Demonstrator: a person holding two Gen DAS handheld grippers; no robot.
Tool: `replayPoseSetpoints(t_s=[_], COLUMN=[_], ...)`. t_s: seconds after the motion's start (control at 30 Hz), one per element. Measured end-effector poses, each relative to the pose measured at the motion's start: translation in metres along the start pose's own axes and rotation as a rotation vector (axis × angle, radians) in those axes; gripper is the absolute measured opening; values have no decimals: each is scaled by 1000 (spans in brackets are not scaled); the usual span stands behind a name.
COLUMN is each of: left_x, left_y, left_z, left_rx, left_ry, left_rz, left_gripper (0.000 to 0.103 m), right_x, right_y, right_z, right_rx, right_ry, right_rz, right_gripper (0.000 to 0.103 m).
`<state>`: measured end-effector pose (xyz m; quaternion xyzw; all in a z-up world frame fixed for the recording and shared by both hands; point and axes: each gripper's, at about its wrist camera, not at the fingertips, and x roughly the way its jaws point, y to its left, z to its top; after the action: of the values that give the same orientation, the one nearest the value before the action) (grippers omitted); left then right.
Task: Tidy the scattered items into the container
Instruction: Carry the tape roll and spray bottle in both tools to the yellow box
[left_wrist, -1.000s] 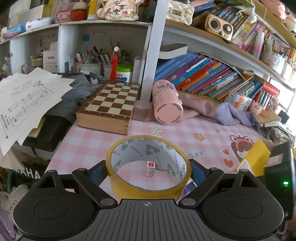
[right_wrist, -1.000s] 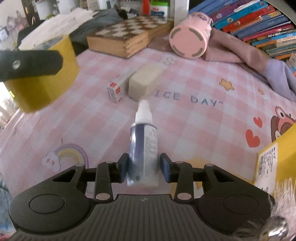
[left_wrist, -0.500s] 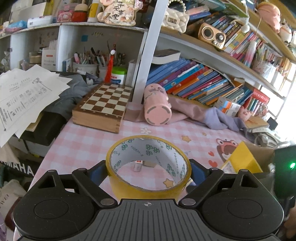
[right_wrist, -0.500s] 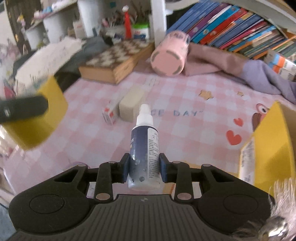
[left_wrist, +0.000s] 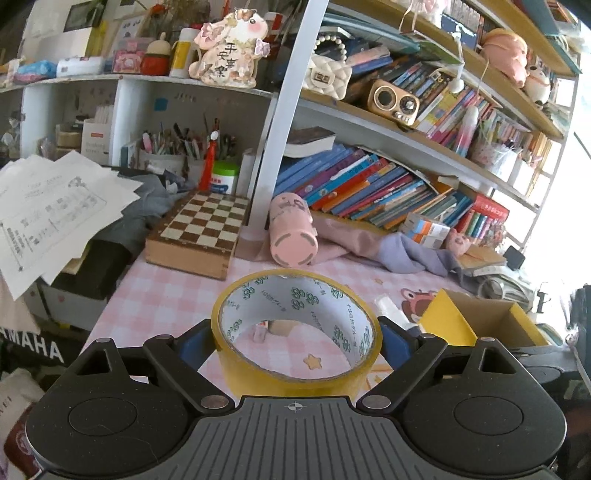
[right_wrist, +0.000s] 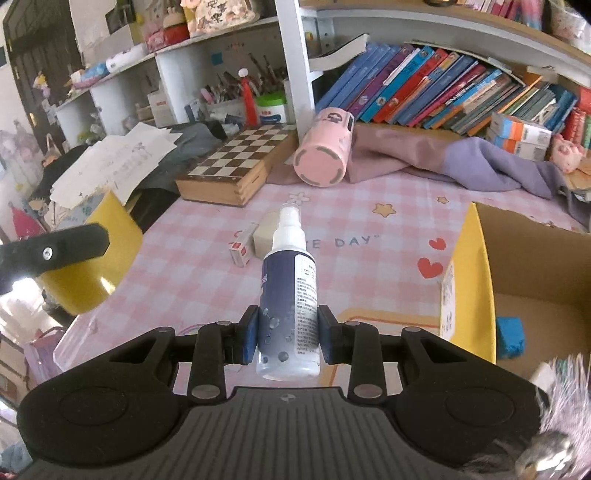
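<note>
Left wrist view, grip: Above the pink checked tablecloth, the left gripper is holding its jaws spread wide, blue pads pressing on either flank of the broad yellow roll of packing tape, which is lying flat between them with its hole facing up.

Left wrist view, target: The open yellow-and-brown cardboard box is sitting low to the right, near the tape but not under it.

Left wrist view, doing it well: I judge the roll should be travelling level and clear of the box's near yellow flap before the jaws part; a wide ring like this could catch the rim and tip.

Right wrist view, grip: The right gripper is clamping its jaws narrowly on the lower body of the dark blue plastic spray bottle with the white nozzle, nozzle pointing forward, off the cloth.

Right wrist view, target: The box is lying close on the right, a small blue block already inside.

Right wrist view, leftovers: A small red-and-white carton and a beige rectangular block are lying side by side on the cloth, not yet gathered.

Right wrist view, doing it well: The bottle looks smooth; keeping the squeeze firm while crossing the yellow wall seems wise.
</note>
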<state>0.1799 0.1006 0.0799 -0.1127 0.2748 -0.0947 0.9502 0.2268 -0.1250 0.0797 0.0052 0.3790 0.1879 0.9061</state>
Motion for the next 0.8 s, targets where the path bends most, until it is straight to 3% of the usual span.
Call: replayPoseSetpoints(t_s=[0.27, 0.8], left_x=[-22, -78], left_y=[4, 12], left_z=[-26, -59], left_rx=[-23, -43], left_ry=[48, 53], left_rz=[-35, -77], left_gripper=[92, 92], right_x=[-20, -65], right_y=[18, 57], right_z=[-26, -78], right_rx=[16, 22], right_ry=[7, 21], right_rz=[-27, -34], right_gripper=[31, 31])
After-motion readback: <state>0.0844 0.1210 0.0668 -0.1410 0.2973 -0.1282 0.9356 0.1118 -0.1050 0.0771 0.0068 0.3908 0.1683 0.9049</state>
